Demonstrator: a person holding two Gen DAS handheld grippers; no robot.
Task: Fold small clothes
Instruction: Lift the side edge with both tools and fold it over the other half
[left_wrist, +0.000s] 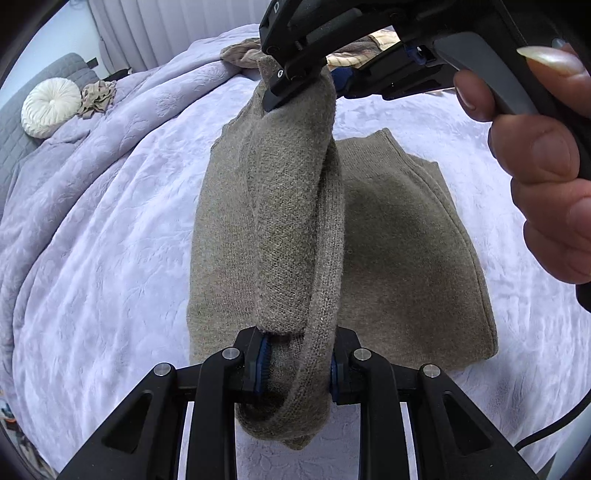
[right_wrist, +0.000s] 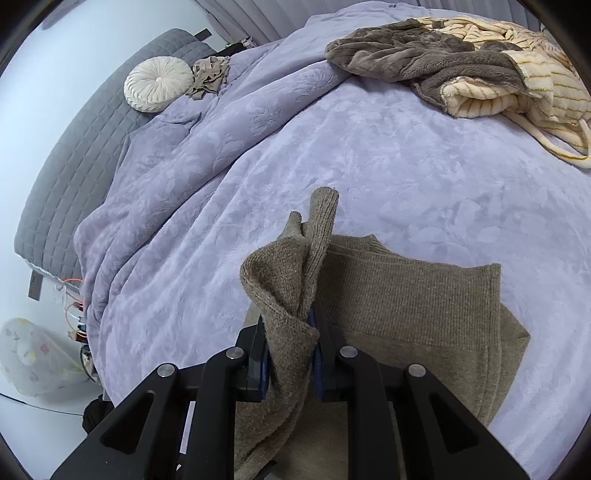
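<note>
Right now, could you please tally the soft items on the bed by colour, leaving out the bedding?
Olive-brown: 1, the knit sweater both grippers hold.
Taupe: 2, the fleece garment and the small crumpled cloth.
Cream: 2, the striped fleece and the round cushion.
Total: 5.

Soft, even daylight fills both views. The bedspread (left_wrist: 110, 229) bulges under strong fisheye bending, with dark vignette at the corners. The sweater (left_wrist: 406, 229) casts faint shadows on itself; the hand (left_wrist: 546, 177) looks slightly soft.
</note>
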